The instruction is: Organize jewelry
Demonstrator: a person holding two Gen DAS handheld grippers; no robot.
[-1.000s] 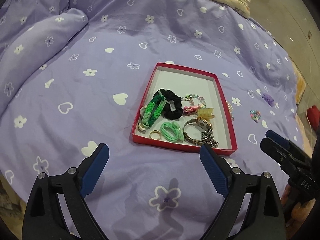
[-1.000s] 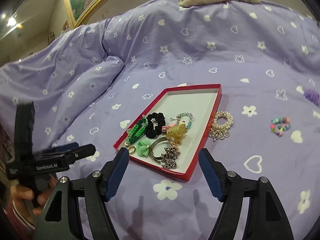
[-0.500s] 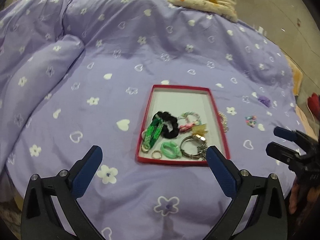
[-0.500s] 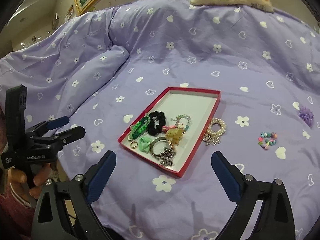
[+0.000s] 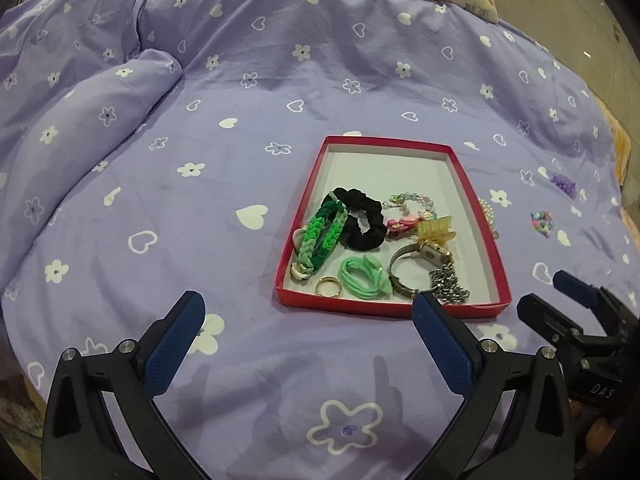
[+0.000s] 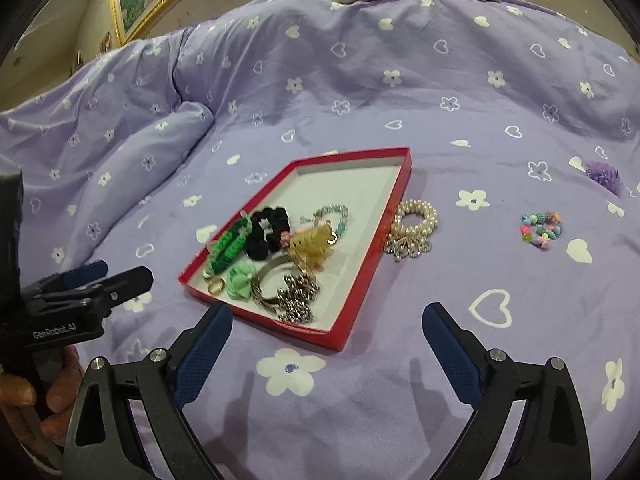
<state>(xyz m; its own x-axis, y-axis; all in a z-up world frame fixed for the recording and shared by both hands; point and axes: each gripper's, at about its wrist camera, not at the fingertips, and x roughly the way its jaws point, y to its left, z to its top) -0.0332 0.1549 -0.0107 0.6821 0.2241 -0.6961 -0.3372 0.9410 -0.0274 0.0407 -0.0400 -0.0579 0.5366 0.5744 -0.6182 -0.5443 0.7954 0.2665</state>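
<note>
1. on the purple bedspread, the red tray already holds most pieces.
2. outstanding: pearl bracelet at the tray's 3 o'clock, bead bracelet beyond it.
3. left gripper and right gripper: jaws wide apart, empty.

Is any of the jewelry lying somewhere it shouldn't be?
Yes. Three pieces lie loose on the bedspread outside the red tray: a pearl bracelet against its side, a colourful bead bracelet and a purple scrunchie farther off.

1 red tray; 3 loose pieces: pearl bracelet, bead bracelet, purple scrunchie.
</note>
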